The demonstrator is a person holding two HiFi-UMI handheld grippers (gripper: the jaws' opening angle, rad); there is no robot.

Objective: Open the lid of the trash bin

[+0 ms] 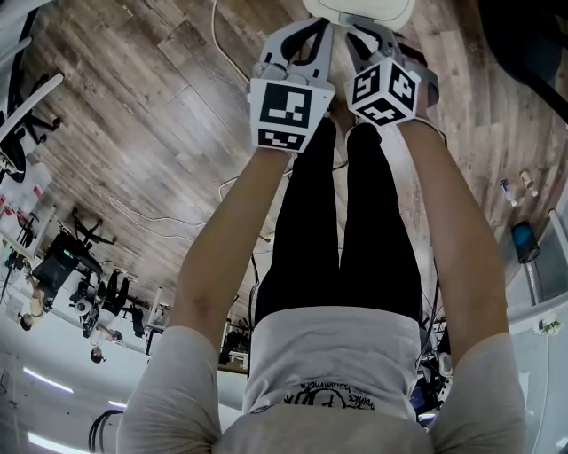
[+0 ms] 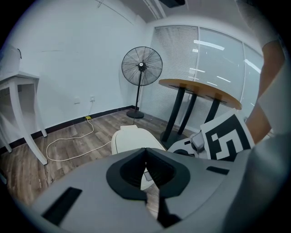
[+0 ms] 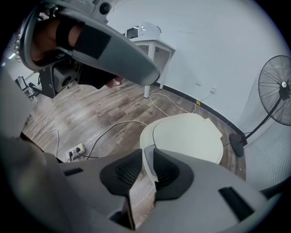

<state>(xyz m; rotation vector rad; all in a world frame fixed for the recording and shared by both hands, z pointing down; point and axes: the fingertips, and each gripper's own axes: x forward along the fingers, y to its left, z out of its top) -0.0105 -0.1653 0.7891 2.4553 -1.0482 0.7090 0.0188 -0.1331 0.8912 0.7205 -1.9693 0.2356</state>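
The trash bin stands on the wooden floor with its pale, rounded lid down flat. In the head view it sits at the very top edge, just past the tips of both claws, which point down at it side by side over the person's legs.

The left claw has the bin straight ahead and a little below, its near edge hidden behind the claw's dark pads. The tips meet, with only a thin sliver of lid and floor showing behind them, and nothing is gripped. I cannot tell whether it touches the lid.

The right claw has the lid just beyond its tips and slightly to the right. Its tips are drawn together too, a narrow wedge of floor shows between the fingers, and it holds nothing.

A white cable loops across the boards, a power strip lies near the bin, and a pedestal fan stands by the wall.
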